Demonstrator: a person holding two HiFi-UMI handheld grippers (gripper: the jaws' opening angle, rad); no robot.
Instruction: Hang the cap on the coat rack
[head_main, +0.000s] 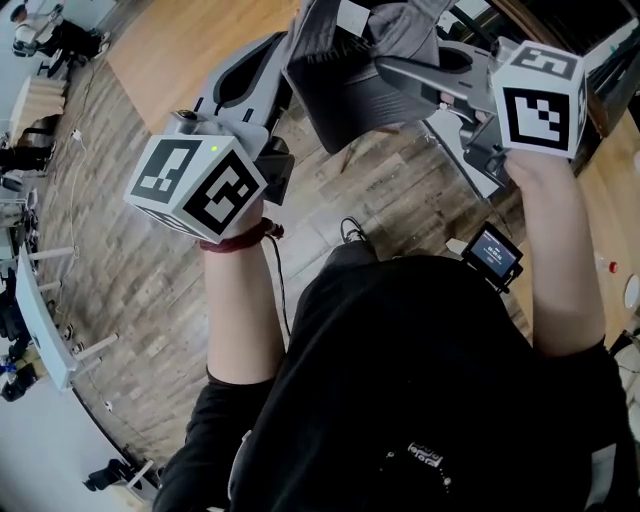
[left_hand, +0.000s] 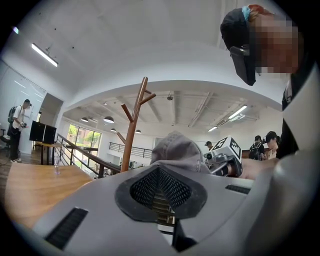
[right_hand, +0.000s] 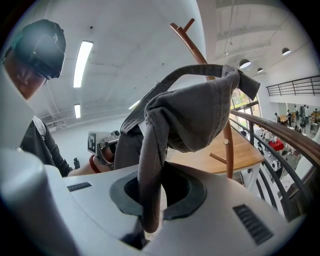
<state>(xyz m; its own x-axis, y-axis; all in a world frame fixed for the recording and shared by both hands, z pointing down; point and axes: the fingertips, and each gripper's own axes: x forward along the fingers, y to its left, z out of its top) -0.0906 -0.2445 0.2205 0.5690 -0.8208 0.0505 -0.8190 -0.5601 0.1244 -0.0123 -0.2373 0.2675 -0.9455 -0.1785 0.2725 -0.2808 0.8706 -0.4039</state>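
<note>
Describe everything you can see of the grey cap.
The grey fabric baseball cap looks soft and washed, with stitched seams and a thin band looping over its crumpled crown. It is held up in the air, tilted. One hanging fold is pinched in the shut right tool, and its other side sits at the closed left tool. It is not yet on the brown wooden coat rack behind it.
</note>
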